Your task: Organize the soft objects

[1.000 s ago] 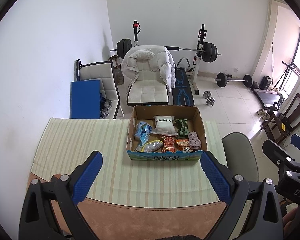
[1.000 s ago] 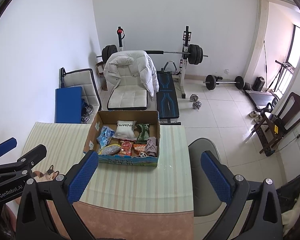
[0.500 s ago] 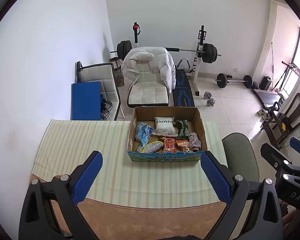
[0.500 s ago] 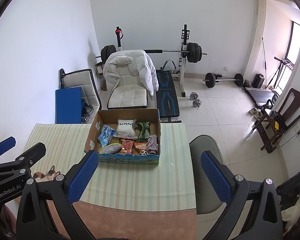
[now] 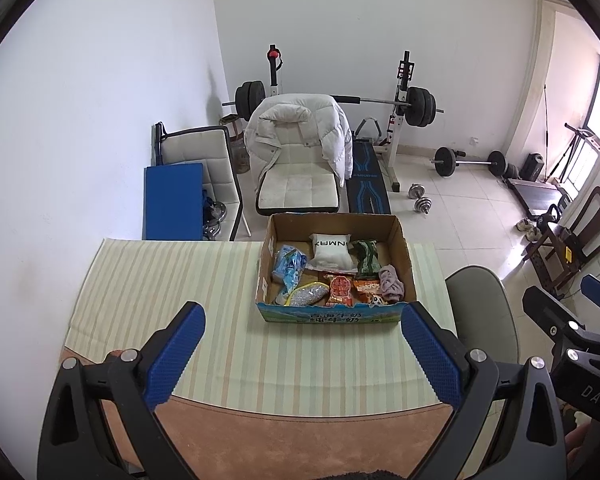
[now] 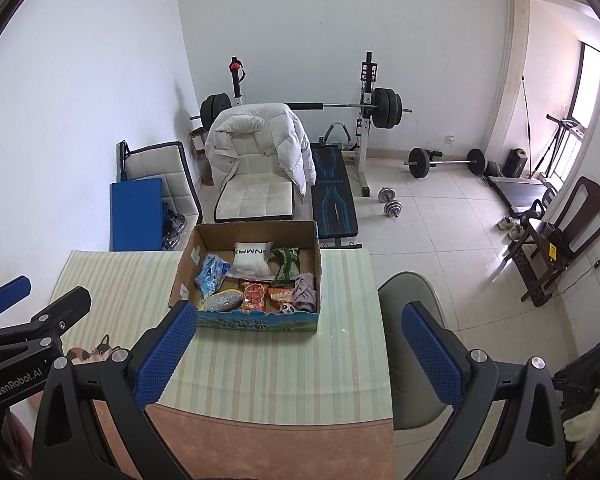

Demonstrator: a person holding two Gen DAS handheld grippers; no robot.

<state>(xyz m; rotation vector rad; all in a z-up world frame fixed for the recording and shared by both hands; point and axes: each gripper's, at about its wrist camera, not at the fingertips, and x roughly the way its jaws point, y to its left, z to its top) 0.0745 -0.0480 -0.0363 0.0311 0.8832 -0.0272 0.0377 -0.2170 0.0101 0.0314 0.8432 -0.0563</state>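
An open cardboard box stands at the far side of the table on a striped cloth. It holds soft items: a white pillow pack, a blue bag, a green bag, red snack packs, a silver pouch and a pink cloth. My left gripper and right gripper hover above the near table edge, both open and empty.
A grey chair stands right of the table. Beyond the table are a white chair with a jacket, a blue pad, a weight bench with barbell and dumbbells on the floor.
Both views have shifted slightly; the box sits a little farther off. Both grippers stay open and empty.
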